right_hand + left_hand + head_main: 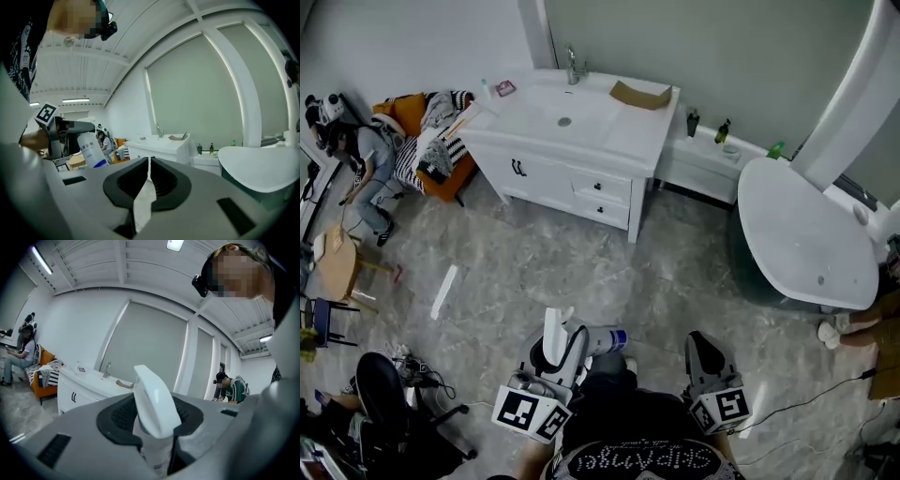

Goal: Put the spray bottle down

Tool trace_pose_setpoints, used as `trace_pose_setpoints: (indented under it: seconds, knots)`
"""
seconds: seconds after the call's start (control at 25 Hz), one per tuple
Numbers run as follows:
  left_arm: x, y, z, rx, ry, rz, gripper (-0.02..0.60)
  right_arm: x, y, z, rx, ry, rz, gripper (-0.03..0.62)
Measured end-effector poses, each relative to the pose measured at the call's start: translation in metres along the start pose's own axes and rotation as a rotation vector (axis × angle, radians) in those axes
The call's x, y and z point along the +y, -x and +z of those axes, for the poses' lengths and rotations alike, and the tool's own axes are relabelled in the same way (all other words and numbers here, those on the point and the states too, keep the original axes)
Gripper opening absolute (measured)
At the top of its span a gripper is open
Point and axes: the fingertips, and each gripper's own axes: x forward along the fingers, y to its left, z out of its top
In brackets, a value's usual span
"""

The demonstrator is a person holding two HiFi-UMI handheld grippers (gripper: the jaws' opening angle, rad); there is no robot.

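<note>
Above the floor, well short of the vanity's front edge, your L gripper clamps the spray bottle, R gripper jaws together & empty; bottle looks tilted, so it may topple on set-down.

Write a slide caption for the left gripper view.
The left gripper, fingers shut on a white spray bottle, faces a white sink cabinet.
</note>
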Motion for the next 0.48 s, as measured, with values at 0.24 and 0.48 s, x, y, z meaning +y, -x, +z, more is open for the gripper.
trace_pose_setpoints:
  seconds: [0.24, 0.48]
  knots:
    - [0.004, -0.041, 0.0, 0.025, -0.01, -0.054, 0.155, -0.027, -0.009, -0.008, 0.018, -0.025, -0.073, 0.029]
    - [0.03, -0.092, 0.018, 0.037, -0.007, -0.138, 0.155, -0.04, -0.055, 0.01, 0.01, -0.035, -0.14, 0.029]
